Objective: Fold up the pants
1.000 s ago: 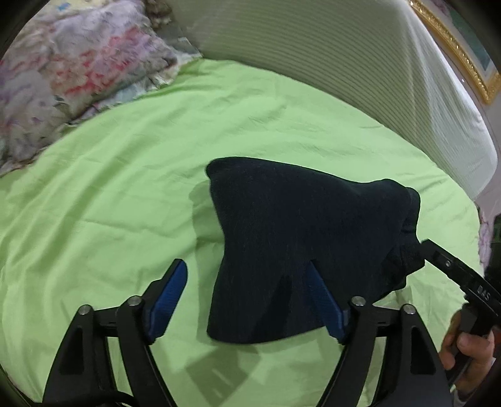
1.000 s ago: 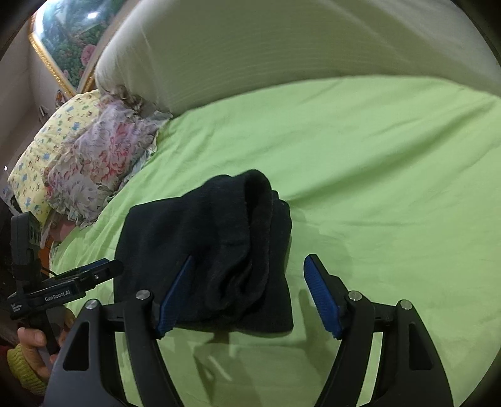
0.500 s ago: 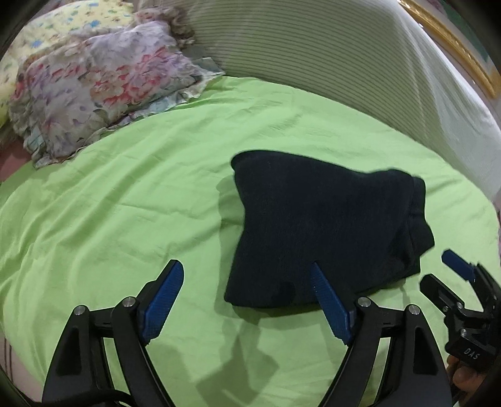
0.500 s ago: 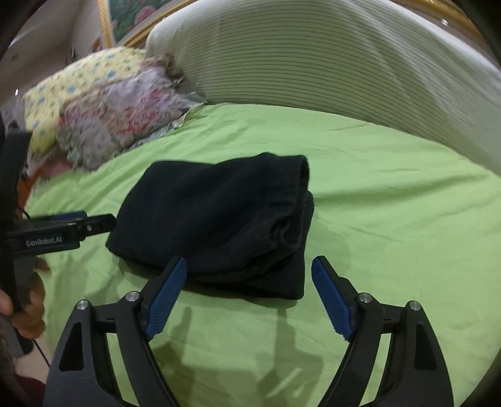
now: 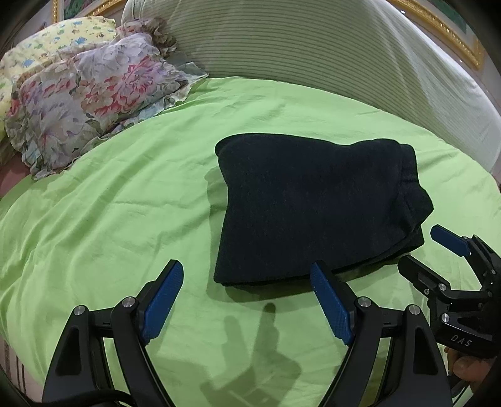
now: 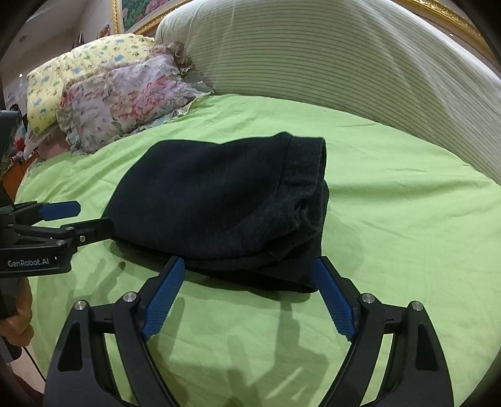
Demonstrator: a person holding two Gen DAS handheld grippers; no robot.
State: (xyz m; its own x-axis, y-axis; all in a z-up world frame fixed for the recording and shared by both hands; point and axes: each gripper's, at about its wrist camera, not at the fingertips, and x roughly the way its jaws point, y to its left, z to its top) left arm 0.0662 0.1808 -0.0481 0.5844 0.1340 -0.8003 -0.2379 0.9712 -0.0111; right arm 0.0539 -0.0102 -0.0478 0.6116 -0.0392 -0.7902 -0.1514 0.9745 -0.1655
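Observation:
The dark navy pants [image 5: 313, 203] lie folded into a thick bundle on the green bed sheet [image 5: 109, 219], with the waistband end on the right. My left gripper [image 5: 245, 266] is open just short of the bundle's near edge, nothing between its blue pads. Also open is my right gripper [image 6: 248, 261], whose fingers straddle the near edge of the pants [image 6: 219, 200] without pressing on them. The right gripper [image 5: 419, 247] shows beside the bundle's right corner. In the right wrist view the left gripper [image 6: 94, 216] is at the bundle's left corner.
A floral pillow [image 5: 87, 94] and a yellow patterned pillow [image 6: 78, 72] lie at the back left. A striped pale bolster [image 5: 313, 47] runs along the back of the bed, with a gilt picture frame [image 5: 438, 28] behind it. A hand [image 6: 15, 313] grips the left handle.
Both grippers have drawn back toward me from over the pants, which now lie free on the sheet. The right gripper's jaws stand a little wider and its view has rolled level.

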